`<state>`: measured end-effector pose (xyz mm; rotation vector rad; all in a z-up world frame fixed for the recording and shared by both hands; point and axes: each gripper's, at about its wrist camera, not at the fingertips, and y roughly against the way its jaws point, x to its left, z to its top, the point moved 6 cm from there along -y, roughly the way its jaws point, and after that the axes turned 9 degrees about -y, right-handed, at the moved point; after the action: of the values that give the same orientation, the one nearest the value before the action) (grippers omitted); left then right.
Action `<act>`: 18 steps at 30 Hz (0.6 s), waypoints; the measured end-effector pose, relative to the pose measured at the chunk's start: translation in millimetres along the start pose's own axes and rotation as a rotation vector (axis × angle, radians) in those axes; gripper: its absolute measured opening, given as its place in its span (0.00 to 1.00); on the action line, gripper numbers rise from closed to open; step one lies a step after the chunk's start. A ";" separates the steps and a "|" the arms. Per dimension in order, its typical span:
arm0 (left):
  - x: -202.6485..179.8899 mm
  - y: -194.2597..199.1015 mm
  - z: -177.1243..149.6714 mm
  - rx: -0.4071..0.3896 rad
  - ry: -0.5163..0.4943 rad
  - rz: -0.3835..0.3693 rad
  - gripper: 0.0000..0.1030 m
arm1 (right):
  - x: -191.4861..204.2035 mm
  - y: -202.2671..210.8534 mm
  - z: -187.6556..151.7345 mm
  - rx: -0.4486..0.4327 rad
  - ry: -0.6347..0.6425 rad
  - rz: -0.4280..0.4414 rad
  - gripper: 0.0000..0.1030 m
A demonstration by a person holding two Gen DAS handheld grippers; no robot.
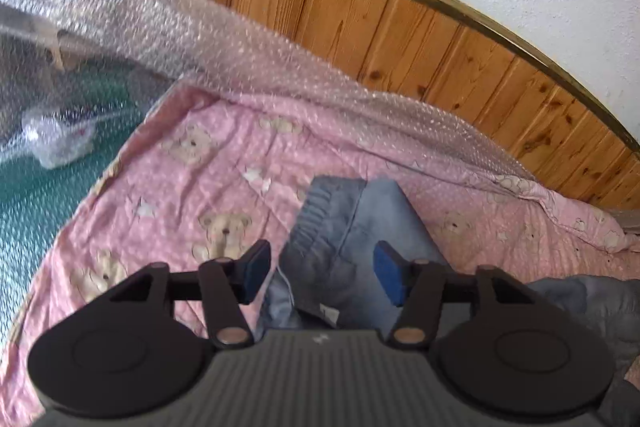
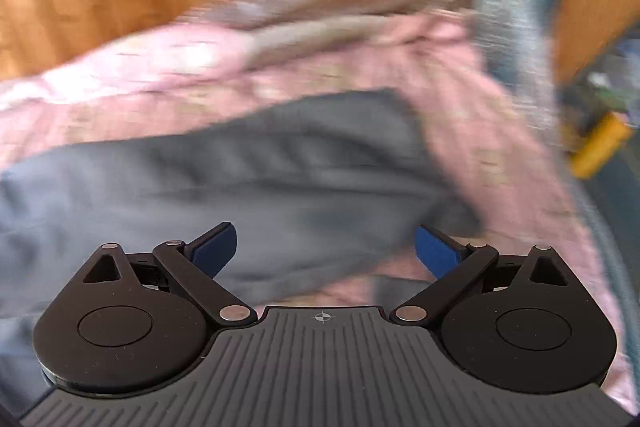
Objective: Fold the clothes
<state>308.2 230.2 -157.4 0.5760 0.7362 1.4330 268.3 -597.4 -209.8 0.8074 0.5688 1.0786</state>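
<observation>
Hovering over the bed, your left tool (image 1: pixel 322 277) is gaping wide above the folded blue-grey garment (image 1: pixel 344 231) and gripping nothing. Your right tool (image 2: pixel 325 253) is spreading equally empty over the blurred grey cloth (image 2: pixel 248 179) lying on the pink blanket (image 1: pixel 224 163), toward the wooden headboard (image 1: pixel 400 27).

A: How are the grippers built?
B: Left gripper (image 1: pixel 321 275) and right gripper (image 2: pixel 325 251) match: black linkage arms, silver pivot pins, blue pads (image 2: pixel 212 254), ribbed grey housing, round black discs.
</observation>
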 end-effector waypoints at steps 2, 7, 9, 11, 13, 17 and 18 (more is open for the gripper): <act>-4.3 -11.6 13.4 0.010 -0.034 0.016 0.64 | -20.1 -15.3 10.9 -0.005 -0.025 -0.003 0.95; -14.9 -48.1 31.3 0.080 -0.110 0.040 0.65 | -47.8 -67.6 38.8 0.038 0.046 0.000 0.95; -17.4 -63.6 32.7 0.110 -0.118 0.035 0.65 | -52.1 -88.4 45.9 0.072 0.068 0.032 0.96; -18.3 -76.2 31.8 0.127 -0.119 0.041 0.66 | -53.0 -109.0 50.0 0.107 0.077 0.069 0.96; -21.4 -87.2 30.6 0.143 -0.115 0.033 0.68 | -51.8 -123.9 51.3 0.127 0.072 0.101 0.96; -37.7 -104.4 28.4 0.171 -0.088 -0.039 0.72 | -47.1 -148.4 51.1 0.152 0.054 0.148 0.96; -41.8 -108.6 27.8 0.178 -0.081 -0.057 0.72 | -46.1 -150.1 50.8 0.147 0.055 0.153 0.96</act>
<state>401.6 183.0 -215.4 0.7411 0.8141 1.2920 370.2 -691.4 -299.4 0.9635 0.6462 1.2127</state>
